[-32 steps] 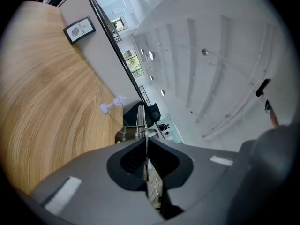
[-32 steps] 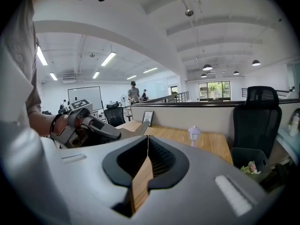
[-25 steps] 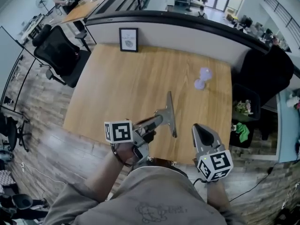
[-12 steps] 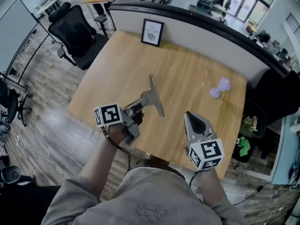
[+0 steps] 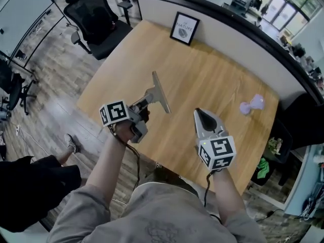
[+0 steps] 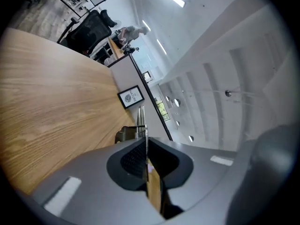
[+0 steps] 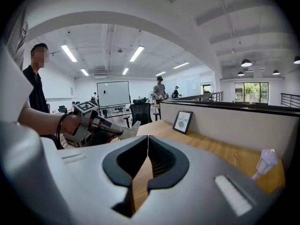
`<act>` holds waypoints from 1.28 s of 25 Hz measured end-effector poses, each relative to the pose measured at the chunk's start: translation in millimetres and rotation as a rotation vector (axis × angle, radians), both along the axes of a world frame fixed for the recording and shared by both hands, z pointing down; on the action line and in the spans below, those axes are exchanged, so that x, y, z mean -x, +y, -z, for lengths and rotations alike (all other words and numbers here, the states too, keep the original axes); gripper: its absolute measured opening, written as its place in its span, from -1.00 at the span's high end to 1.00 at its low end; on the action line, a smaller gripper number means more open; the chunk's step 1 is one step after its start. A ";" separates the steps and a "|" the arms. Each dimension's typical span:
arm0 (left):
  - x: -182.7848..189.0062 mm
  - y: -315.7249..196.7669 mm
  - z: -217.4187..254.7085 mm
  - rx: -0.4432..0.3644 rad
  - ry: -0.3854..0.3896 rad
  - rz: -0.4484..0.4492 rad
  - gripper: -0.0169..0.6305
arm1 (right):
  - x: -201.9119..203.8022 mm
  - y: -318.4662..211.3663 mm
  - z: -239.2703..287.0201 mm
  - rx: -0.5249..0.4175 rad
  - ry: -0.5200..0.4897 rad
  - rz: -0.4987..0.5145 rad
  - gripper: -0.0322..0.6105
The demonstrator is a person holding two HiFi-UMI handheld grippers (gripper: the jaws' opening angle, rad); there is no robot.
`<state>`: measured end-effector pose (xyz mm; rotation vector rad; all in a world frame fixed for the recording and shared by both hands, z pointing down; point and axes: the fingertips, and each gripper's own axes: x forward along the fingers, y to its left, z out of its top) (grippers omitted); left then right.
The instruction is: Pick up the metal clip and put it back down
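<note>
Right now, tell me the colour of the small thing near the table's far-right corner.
The small thing is pale lilac; the head view shows it best.

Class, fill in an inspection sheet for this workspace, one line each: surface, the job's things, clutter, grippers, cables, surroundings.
Surface: wooden table, light woodgrain.
Job's things: metal clip, held over the table, not lying on it.
Clutter: framed picture standing at the far edge; small purple object near the right edge.
Grippers: left gripper shut on the metal clip; right gripper shut, nothing between its jaws.
Cables: black cable loops below the left gripper; second cable hangs from the right gripper.
Surroundings: black office chair beside the table; partition behind it; a bystander on the floor at lower left.
</note>
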<state>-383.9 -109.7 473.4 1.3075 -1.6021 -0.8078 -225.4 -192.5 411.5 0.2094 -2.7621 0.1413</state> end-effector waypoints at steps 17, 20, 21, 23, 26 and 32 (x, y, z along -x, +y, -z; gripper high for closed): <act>55.8 19.0 -158.5 0.146 0.204 0.158 0.93 | 62.5 7.5 -106.8 0.105 0.168 0.104 0.86; 60.2 20.0 -174.9 0.168 0.224 0.172 0.93 | 65.6 7.3 -117.0 0.119 0.188 0.105 0.86; 61.5 20.0 -178.9 0.177 0.225 0.175 0.93 | 66.2 7.1 -119.6 0.122 0.193 0.105 0.86; 63.3 20.9 -185.0 0.197 0.221 0.177 0.93 | 65.8 8.1 -123.9 0.129 0.201 0.104 0.86; 64.8 21.3 -189.9 0.211 0.218 0.177 0.93 | 63.2 11.1 -129.2 0.137 0.213 0.101 0.86; 69.5 24.7 -203.4 0.265 0.235 0.191 0.92 | 59.9 14.8 -134.6 0.151 0.233 0.104 0.86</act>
